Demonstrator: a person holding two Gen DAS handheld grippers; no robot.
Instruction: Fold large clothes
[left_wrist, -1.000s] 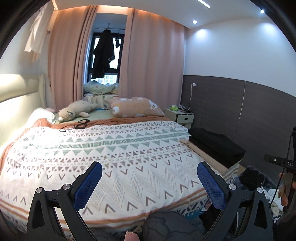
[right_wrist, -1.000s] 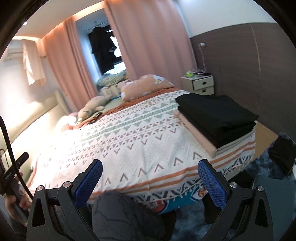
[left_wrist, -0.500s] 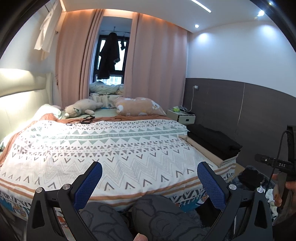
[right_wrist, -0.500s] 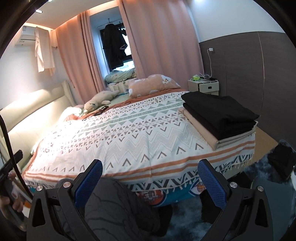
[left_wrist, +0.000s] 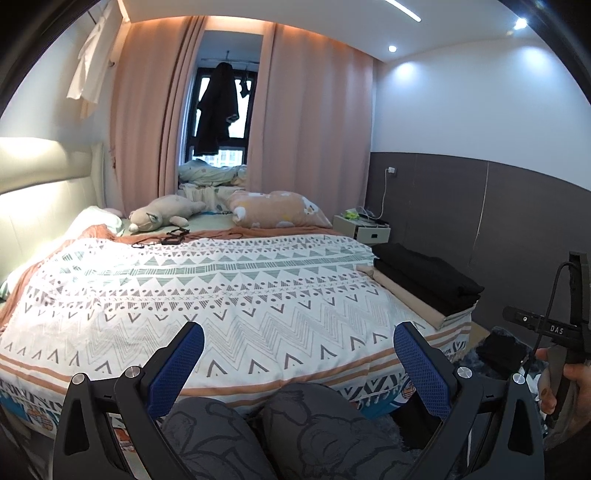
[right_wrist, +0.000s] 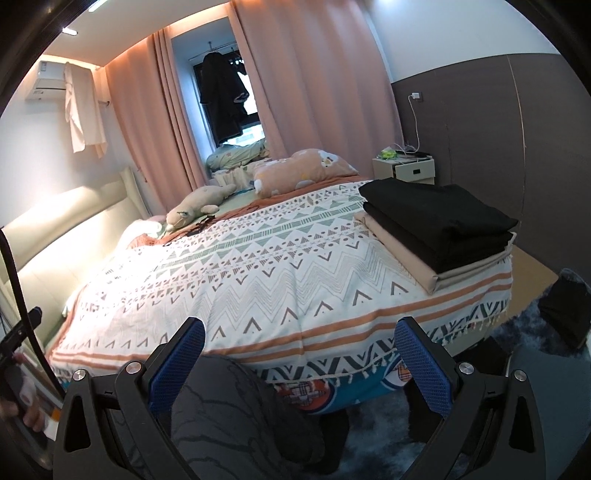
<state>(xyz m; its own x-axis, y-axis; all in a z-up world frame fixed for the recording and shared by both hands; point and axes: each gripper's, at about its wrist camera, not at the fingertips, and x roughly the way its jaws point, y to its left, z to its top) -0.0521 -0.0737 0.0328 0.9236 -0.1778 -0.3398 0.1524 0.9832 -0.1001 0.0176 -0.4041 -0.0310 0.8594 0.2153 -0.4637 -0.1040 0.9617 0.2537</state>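
Observation:
A stack of folded clothes, black pieces (right_wrist: 439, 218) on top of a beige one (right_wrist: 402, 254), lies at the right front corner of the bed; the black stack (left_wrist: 424, 273) also shows in the left wrist view. My left gripper (left_wrist: 297, 341) is open and holds nothing, hovering in front of the bed's foot above the person's knees (left_wrist: 295, 424). My right gripper (right_wrist: 299, 338) is open too, empty, aimed at the patterned bedspread (right_wrist: 258, 277). A dark garment (right_wrist: 565, 310) lies on the floor at the right.
A plush toy (left_wrist: 162, 214) and a peach pillow (left_wrist: 277, 210) lie at the bed's far end, with cables (left_wrist: 173, 236) nearby. A white bedside cabinet (left_wrist: 365, 230) stands by the dark wall panel. A black coat (left_wrist: 216, 110) hangs at the window. A blue rug (right_wrist: 524, 321) covers the floor.
Both grippers have drawn back from the bed and tilted up, so the bed looks farther off and the person's knees come into view. Both stay open.

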